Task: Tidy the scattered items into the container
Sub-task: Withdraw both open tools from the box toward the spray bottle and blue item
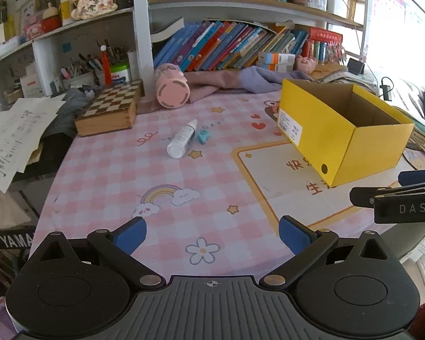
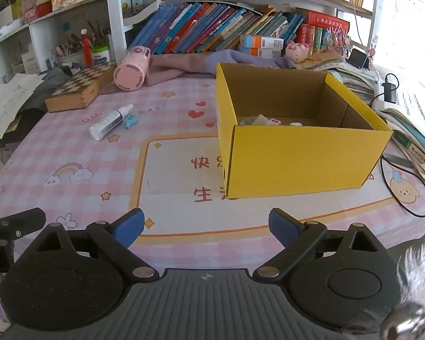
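A yellow cardboard box (image 1: 351,141) stands open on the pink checked tablecloth; the right wrist view (image 2: 303,158) shows a few small items on its floor. A white spray bottle (image 1: 182,138) lies on its side mid-table, also in the right wrist view (image 2: 110,126). A small teal toy (image 1: 203,136) lies touching it on the right, also in the right wrist view (image 2: 130,121). My left gripper (image 1: 212,233) is open and empty, near the table's front edge, well short of the bottle. My right gripper (image 2: 205,228) is open and empty in front of the box.
A wooden chess box (image 1: 110,110) and a tipped pink cup (image 1: 172,86) lie at the back left. Purple cloth (image 1: 240,80) and a shelf of books (image 1: 226,45) run along the back. Papers (image 1: 14,133) hang off the left. Books and a black cable (image 2: 408,187) lie right of the box.
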Available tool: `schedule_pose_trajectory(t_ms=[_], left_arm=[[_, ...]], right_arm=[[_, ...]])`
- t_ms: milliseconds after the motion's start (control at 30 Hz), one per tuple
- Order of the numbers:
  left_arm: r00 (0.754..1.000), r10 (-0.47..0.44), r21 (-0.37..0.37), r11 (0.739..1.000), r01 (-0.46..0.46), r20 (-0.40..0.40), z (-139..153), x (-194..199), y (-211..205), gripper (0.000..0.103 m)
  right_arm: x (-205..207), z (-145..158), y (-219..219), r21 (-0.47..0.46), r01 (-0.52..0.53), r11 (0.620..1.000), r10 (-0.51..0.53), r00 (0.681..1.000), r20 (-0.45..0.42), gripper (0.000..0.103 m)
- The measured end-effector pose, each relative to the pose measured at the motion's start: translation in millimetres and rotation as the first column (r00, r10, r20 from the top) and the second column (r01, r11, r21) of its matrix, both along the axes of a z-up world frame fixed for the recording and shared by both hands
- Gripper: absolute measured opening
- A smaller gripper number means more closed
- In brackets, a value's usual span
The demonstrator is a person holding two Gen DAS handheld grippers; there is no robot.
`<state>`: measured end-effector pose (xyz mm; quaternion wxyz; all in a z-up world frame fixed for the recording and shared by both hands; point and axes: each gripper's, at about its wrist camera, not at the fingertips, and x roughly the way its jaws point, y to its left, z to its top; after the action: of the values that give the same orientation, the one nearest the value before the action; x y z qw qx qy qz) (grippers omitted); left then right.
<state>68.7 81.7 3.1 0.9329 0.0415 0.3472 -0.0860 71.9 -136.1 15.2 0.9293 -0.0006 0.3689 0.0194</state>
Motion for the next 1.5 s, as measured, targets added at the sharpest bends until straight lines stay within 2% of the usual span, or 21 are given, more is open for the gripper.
schedule_pose_trajectory(t_ms=[300, 767, 1133, 1500], left_arm=[[1.000, 0.002, 0.014, 1.000, -0.002, 0.000, 1, 2, 6, 0.101], [0.996, 0.087, 0.018, 0.996, -0.087, -0.036, -5, 11, 24, 0.101], [0.996, 0.089, 0.021, 0.996, -0.088, -0.020, -3, 48, 28, 0.101], [0.989, 0.148, 0.044, 0.988, -0.148, -0.014, -4, 99, 34, 0.101]], right_arm=[[5, 3, 12, -0.005, -0.035, 0.999, 0.035, 0.999, 0.006, 0.097], [24, -2, 32, -0.010, -0.119, 0.993, 0.118, 0.993, -0.011, 0.098], [75, 4, 43, -0.011, -0.164, 0.986, 0.164, 0.986, 0.008, 0.098], [135, 6, 52, -0.012, -0.220, 0.975, 0.220, 0.975, 0.018, 0.098]])
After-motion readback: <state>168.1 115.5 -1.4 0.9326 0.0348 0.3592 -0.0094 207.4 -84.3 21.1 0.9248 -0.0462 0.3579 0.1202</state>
